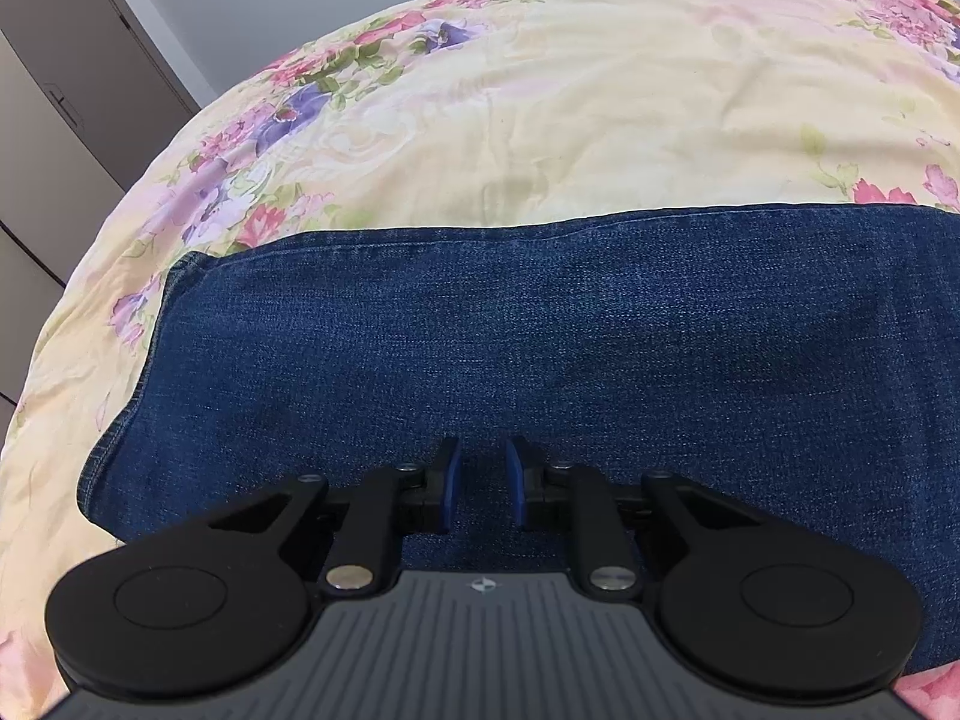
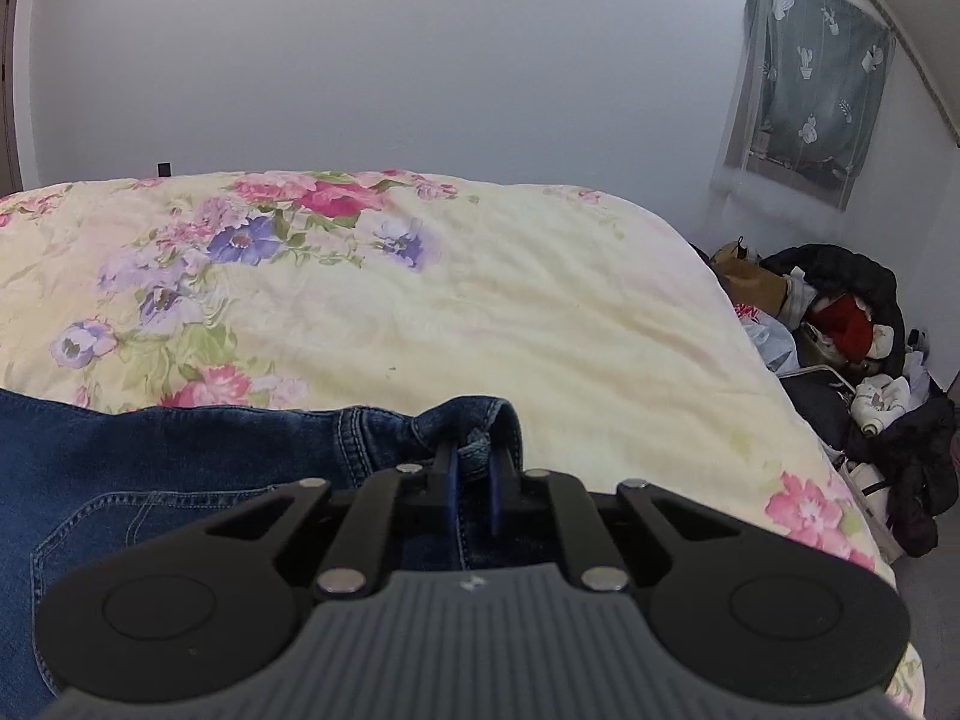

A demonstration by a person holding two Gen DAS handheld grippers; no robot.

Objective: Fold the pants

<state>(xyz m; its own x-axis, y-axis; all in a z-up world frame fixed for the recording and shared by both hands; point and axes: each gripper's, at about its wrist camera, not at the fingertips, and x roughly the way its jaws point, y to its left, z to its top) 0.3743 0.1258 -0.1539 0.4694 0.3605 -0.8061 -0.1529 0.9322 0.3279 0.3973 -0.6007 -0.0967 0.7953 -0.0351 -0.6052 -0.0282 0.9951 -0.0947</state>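
Pants [image 1: 540, 348]: dark blue denim, lying flat on a bed under a pale yellow floral bedspread [image 1: 570, 102]. In the left wrist view a leg section stretches across the frame, its hem end toward the left, a stitched seam along the far edge. In the right wrist view the waist end shows: a back pocket [image 2: 90, 540] with orange stitching at lower left, and the waistband [image 2: 474, 420] bunched up into a raised fold just beyond the fingers.

Left claw [image 1: 483, 483]: low over the denim, pointing steeply down. Blue pads [image 1: 450, 480] stand a narrow gap apart. Cloth shows in the gap between them, yet no fold rises into it; the pads appear not to pinch anything, though the tips are partly hidden by their own mounts.

Right claw [image 2: 474, 489]: closed on the pants at the waistband. The two blue pads sit close together with a lifted ridge of denim caught between them, and the band curls up and over the fingertips.

Surroundings, left wrist view: grey wardrobe doors [image 1: 66, 108] beyond the bed's left corner. Right wrist view: bare pale wall behind the bed, a small window covered by a sheer curtain [image 2: 810, 84] printed with cactus shapes at upper right, and a heap of bags and clothes [image 2: 852, 360] on the floor beside the bed's right side.
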